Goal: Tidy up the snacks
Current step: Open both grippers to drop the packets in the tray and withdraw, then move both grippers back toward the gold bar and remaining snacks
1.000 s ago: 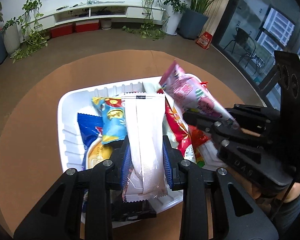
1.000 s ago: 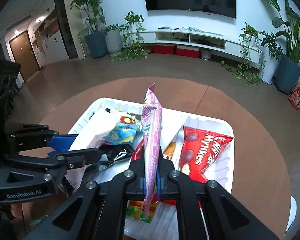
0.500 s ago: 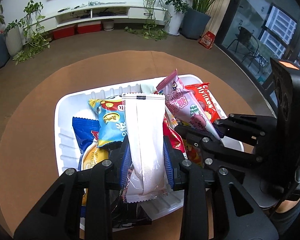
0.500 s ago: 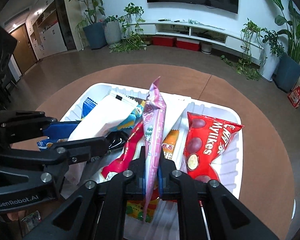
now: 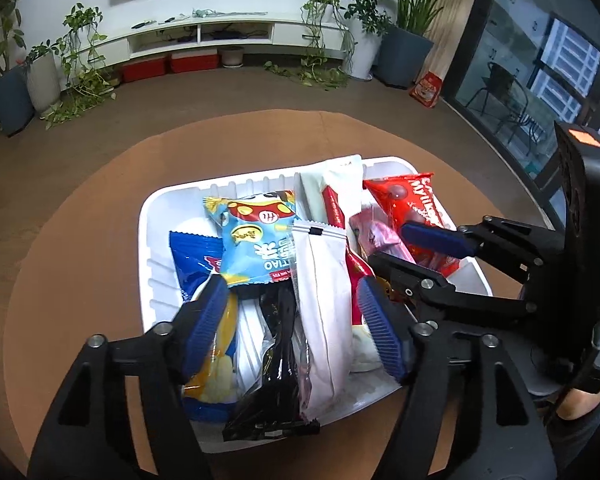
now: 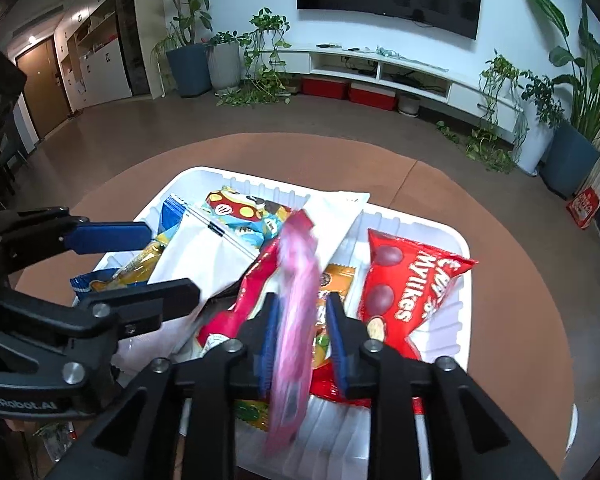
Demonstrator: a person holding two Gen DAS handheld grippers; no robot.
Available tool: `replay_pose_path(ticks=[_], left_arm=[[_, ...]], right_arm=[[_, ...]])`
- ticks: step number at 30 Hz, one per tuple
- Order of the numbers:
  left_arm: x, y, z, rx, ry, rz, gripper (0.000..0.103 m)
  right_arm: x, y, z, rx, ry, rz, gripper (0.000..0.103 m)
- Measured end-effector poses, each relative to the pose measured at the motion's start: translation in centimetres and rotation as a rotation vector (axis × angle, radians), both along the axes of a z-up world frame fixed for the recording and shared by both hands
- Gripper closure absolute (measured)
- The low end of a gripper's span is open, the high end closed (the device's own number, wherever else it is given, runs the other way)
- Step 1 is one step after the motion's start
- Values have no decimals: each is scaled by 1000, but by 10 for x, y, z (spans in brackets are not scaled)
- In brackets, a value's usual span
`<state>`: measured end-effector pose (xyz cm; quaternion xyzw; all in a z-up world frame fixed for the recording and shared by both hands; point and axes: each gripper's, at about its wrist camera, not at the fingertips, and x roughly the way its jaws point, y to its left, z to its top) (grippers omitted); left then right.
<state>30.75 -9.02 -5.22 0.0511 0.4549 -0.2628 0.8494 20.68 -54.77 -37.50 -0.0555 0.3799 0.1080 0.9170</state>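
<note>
A white tray (image 5: 152, 240) sits on a round brown tabletop (image 5: 80, 216) and is crowded with snack packets. The left gripper (image 5: 292, 312) hangs over the near half of the tray with its fingers (image 5: 204, 320) spreading apart; a long white packet (image 5: 324, 304) lies lengthwise between them, touched by neither blue pad, resting on the other snacks with its near end over the tray's front rim. Beside it on the left lies a black packet (image 5: 276, 380), and further left a blue and yellow bag (image 5: 216, 368). A light blue cartoon packet (image 5: 260, 240) lies across the far ends of these. In the right wrist view the right gripper (image 6: 302, 332) is also over the tray, its fingers (image 6: 336, 336) opening as well, with a pink packet (image 6: 296, 312) standing on edge in the gap between them. The packet is blurred, and the pads stand clear of it on both sides, so it is released rather than pinched. Just to the right of it a red chocolate bag (image 6: 404, 284) lies flat against the tray's right side. A red tube-shaped packet (image 6: 252, 292) and a small orange packet (image 6: 338, 280) lie under and beside the pink one, and a large white bag (image 6: 336, 216) leans toward the tray's far wall. The two grippers are close together, the left one showing at the left edge of the right wrist view.
</note>
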Motion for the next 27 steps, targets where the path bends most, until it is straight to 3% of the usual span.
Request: replay_pose_path(ticks=[2, 4, 6, 8, 12, 14, 16, 19, 21, 25, 27], left_arm=[[-3, 7, 6, -7, -8, 11, 33], [-9, 16, 14, -21, -23, 14, 24], [-18, 27, 27, -31, -48, 17, 7], [-32, 43, 41, -59, -91, 35, 0], [-77, 71, 64, -75, -206, 3, 0], [-109, 87, 75, -88, -324, -21, 0], [-140, 104, 79, -92, -387, -45, 0], [-168, 128, 74, -107, -337, -34, 0], [-181, 144, 67, -112, -256, 9, 0], [-210, 172, 47, -188, -137, 74, 0], [-226, 173, 40, -171, -114, 54, 0]], right_arm=[[-2, -3, 3, 6, -10, -4, 59], [-6, -5, 10, 9, -35, -12, 52], [-14, -7, 20, 5, -77, -22, 48], [-24, -10, 34, 20, -127, -25, 43], [-63, -22, 76, 99, -289, -10, 30], [-86, -27, 96, 107, -388, -13, 12], [-116, -31, 113, 108, -498, -9, 2], [-158, -35, 123, 105, -593, -1, 0], [-186, -40, 119, 124, -612, -4, 0], [-232, -49, 93, 207, -542, -28, 0], [-246, -54, 79, 216, -482, -46, 0]])
